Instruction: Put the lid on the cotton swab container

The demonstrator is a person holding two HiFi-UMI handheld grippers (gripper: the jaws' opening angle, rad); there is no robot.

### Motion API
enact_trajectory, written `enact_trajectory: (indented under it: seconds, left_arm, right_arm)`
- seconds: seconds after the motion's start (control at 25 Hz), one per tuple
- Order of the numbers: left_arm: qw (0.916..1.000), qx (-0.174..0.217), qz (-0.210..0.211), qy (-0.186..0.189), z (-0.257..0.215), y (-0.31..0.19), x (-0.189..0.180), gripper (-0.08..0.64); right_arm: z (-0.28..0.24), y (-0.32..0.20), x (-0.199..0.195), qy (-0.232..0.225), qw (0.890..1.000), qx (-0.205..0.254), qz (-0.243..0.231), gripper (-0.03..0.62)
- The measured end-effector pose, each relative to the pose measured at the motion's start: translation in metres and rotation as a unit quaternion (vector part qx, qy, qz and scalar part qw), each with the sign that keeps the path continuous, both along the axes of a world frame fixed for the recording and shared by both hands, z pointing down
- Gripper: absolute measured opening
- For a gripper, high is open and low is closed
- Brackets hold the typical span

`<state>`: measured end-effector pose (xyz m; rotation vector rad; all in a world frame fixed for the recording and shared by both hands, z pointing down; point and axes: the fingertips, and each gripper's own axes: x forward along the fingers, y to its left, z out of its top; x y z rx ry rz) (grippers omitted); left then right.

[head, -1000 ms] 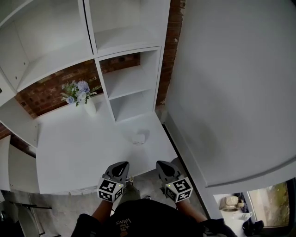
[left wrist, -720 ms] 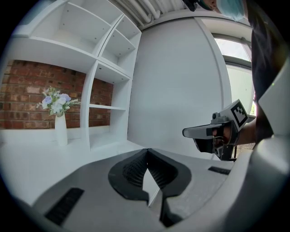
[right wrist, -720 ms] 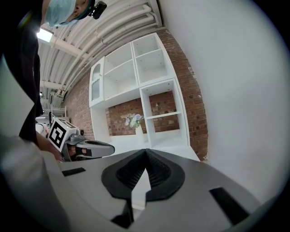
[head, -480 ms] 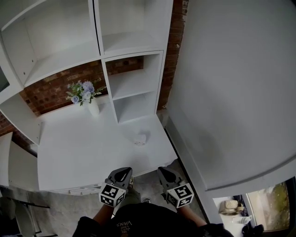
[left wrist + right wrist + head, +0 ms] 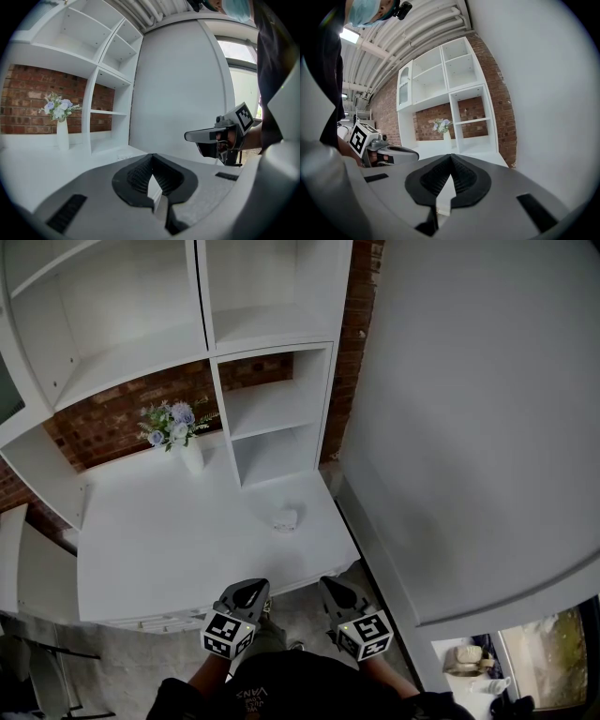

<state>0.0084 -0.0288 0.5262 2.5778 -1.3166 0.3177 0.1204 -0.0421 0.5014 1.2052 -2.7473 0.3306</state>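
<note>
The swab container (image 5: 284, 519) sat right of middle on the white table (image 5: 141, 559), plain only in the head view; the right gripper view did not show it. A flower vase (image 5: 191, 457) stood far left. The left gripper (image 5: 247, 589) and right gripper (image 5: 332, 585) hung past the near edge, jaws together, empty.

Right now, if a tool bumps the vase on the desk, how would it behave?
Likely tippy: the vase is tall and narrow, with flowers spreading wider than it on top. Probably fragile, since it looks like white ceramic. On the smooth desk it may slide a little before toppling.
</note>
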Motion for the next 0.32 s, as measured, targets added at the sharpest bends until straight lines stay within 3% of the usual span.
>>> enact_trajectory:
  seconds: [0.32]
  left_arm:
    - [0.9999,0.002,0.009,-0.005,-0.0015,-0.0054,0.0006,0.006]
  right_arm:
    - [-0.0012,-0.0063,-0.0019,0.0,1.0,0.005,0.0,-0.001]
